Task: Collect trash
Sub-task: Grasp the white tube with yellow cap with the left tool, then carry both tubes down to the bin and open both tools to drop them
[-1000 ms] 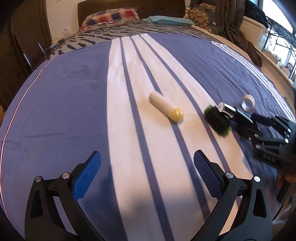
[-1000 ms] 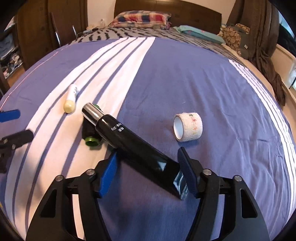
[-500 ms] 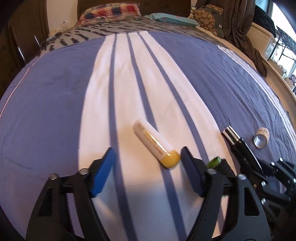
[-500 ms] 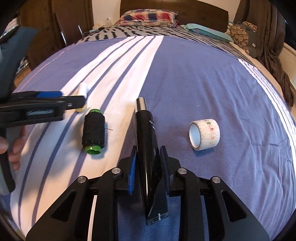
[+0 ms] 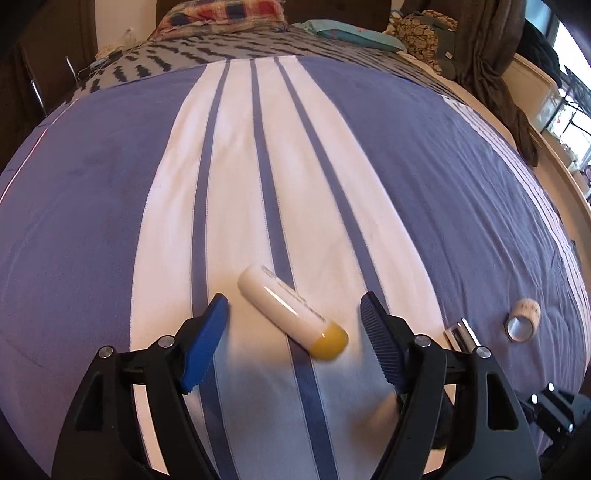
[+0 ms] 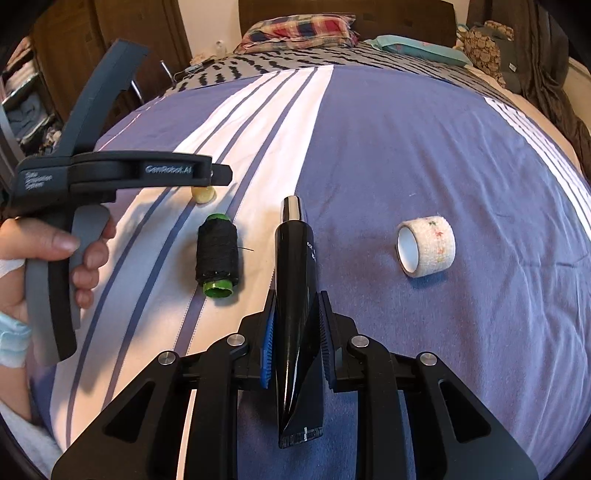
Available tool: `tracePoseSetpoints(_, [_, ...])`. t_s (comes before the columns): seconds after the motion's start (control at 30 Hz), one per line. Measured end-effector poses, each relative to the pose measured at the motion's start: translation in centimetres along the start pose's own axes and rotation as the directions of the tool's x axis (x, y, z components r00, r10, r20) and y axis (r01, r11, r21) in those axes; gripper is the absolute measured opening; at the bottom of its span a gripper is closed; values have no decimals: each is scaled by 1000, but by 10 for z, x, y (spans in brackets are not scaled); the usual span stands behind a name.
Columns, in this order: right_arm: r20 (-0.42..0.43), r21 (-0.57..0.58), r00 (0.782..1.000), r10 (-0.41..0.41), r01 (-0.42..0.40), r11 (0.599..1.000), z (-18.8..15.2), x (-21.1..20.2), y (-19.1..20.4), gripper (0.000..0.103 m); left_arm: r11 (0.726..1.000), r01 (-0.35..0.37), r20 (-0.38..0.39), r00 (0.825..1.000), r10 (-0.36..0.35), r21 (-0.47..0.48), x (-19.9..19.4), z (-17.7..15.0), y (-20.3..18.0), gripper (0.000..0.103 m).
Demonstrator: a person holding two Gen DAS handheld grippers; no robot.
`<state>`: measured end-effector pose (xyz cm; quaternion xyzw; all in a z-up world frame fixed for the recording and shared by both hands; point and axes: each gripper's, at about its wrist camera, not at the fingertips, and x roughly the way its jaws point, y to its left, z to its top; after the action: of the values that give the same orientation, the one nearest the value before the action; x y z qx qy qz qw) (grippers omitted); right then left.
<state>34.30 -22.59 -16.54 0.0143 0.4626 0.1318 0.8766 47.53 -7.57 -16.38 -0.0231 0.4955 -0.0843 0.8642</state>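
Observation:
A white tube with a yellow cap [image 5: 288, 312] lies on the striped bed cover [image 5: 110, 221], between the fingers of my left gripper [image 5: 292, 299]. Its jaws are opening and the blue pads stand clear of the tube on both sides. My right gripper [image 6: 296, 295] is shut on a black squeeze tube [image 6: 295, 258] with a silver cap, which points away along the fingers. Left of it lies a black thread spool [image 6: 217, 254] with green ends. A white tape roll [image 6: 426, 245] rests to the right. In the right wrist view a hand [image 6: 55, 243] holds the left gripper's handle.
Pillows [image 6: 299, 29] lie at the head of the bed. Dark cloth [image 5: 491, 62] hangs by the right edge. A wooden wardrobe [image 6: 92, 55] stands at the left. The purple cover spreads wide beyond the objects.
My left gripper has travelled to the white tube and narrowed its jaws around it. My right gripper has closed on the black tube, which now points straight ahead.

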Motion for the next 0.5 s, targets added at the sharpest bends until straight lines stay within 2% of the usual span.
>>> tracePoseSetpoints(0.1, [3,9,1000,7,-7,1000,-2,-1,0,22,1000,-16,-10,1000,16,-3,8,3,2,63])
tracePoseSetpoints(0.23, [5,16,1000,13,-14,1000,-6,-4,0,22,999,-37,4,999,37,31,8,2,0,42])
tracePoseSetpoints(0.37, [4,36,1000,28,-28,999,-13,-8,-1,22,995,-52,17,999,51,84,2,-6,-1,30])
tracePoseSetpoints(0.4, [5,40,999,32,-32,999,-15,-10,-1,22,993,-59,21,998,57,103,-1,-10,-3,23])
tracePoseSetpoints(0.5, [5,47,999,37,-37,998,-25,-19,4,22,984,-64,32,998,59,166,-15,-31,-10,19])
